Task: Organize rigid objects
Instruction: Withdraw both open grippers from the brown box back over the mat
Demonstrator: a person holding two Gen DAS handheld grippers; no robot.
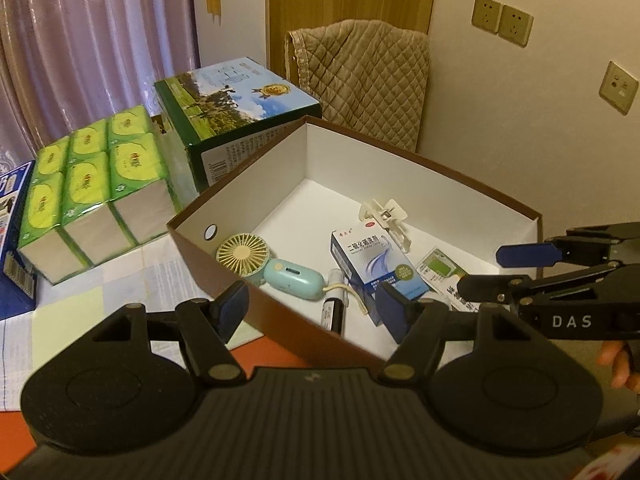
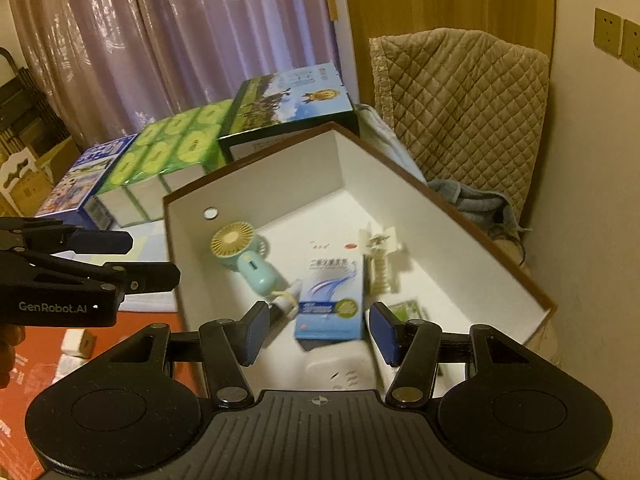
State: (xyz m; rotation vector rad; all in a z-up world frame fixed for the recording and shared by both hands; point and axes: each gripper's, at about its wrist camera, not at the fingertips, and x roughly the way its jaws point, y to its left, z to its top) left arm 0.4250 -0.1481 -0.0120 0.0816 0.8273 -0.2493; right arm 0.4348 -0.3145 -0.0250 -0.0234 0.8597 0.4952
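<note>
A brown box with a white inside holds a mint hand fan, a blue and white medicine carton, a white clip, a black and white tube and a green-printed packet. My left gripper is open and empty over the box's near wall. My right gripper is open and empty just above the carton; it also shows in the left wrist view.
A green tissue multipack, a green and blue carton and a blue box stand behind the brown box. A quilted chair is at the back right. White blocks lie on the red table.
</note>
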